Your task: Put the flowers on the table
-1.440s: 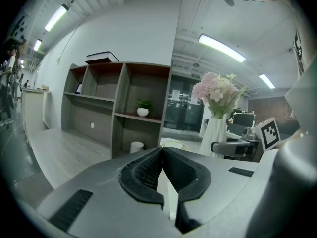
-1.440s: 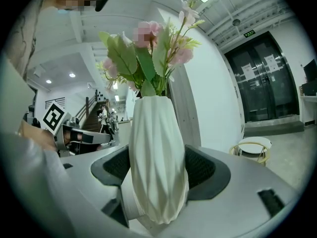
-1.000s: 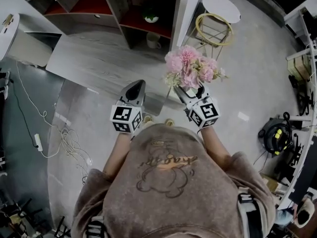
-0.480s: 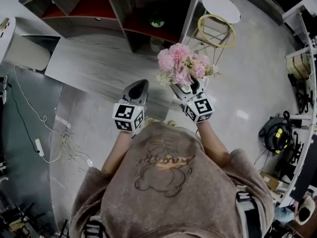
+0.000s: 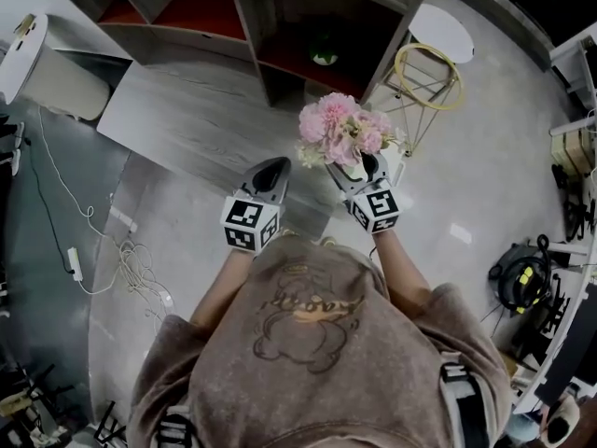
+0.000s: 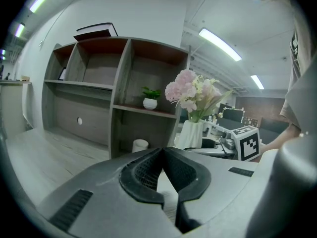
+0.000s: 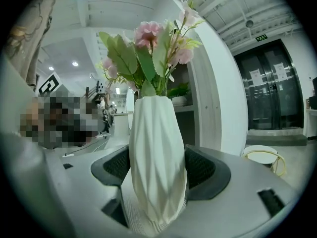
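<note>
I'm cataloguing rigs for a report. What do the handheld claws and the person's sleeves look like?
The left claw and right claw are smooth grey tapered shells lined with black ribbed pads. Each carries a white cube with black square markers. The person wears a fuzzy brown top with a bear outline print; its sleeves end near the elbows.

The bunch of pink and cream flowers (image 5: 340, 131) with green leaves stands upright in a white ribbed vase (image 7: 157, 167). The vase is pressed on 2 sides between the dark fingers (image 7: 208, 170) of the right gripper (image 5: 364, 171). It is in the air, near the grey wood-grain counter (image 5: 187, 119).
</note>
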{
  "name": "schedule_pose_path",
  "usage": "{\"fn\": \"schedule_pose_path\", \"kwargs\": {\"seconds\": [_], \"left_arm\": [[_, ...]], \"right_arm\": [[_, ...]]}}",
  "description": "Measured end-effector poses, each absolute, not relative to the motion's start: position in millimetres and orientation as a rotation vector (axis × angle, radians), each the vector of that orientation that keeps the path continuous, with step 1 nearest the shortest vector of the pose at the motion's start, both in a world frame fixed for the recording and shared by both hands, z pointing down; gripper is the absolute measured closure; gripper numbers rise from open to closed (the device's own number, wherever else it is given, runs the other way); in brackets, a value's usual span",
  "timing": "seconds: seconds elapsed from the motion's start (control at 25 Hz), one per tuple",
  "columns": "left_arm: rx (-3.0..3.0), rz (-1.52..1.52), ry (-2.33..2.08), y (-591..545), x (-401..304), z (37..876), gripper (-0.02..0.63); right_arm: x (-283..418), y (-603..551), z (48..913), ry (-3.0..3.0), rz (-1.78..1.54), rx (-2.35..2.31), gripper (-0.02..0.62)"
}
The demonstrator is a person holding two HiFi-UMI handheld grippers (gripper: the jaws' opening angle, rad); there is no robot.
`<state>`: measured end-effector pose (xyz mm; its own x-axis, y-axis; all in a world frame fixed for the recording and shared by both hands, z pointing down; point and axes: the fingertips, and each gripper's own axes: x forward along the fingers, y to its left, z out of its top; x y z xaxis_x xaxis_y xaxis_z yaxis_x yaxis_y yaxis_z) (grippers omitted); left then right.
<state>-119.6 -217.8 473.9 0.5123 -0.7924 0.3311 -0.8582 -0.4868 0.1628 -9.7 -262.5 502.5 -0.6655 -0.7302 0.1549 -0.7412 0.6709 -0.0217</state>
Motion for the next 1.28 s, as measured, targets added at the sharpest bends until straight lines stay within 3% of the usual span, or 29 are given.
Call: {"fn": "schedule_pose_path", "kwargs": {"seconds": [1.28], "left_arm": [[2.329, 0.372, -1.457, -224, -142, 494, 0.588]], "right_arm": [[-27, -290, 560, -2.743, 0.112, 1.16, 0.261]]}}
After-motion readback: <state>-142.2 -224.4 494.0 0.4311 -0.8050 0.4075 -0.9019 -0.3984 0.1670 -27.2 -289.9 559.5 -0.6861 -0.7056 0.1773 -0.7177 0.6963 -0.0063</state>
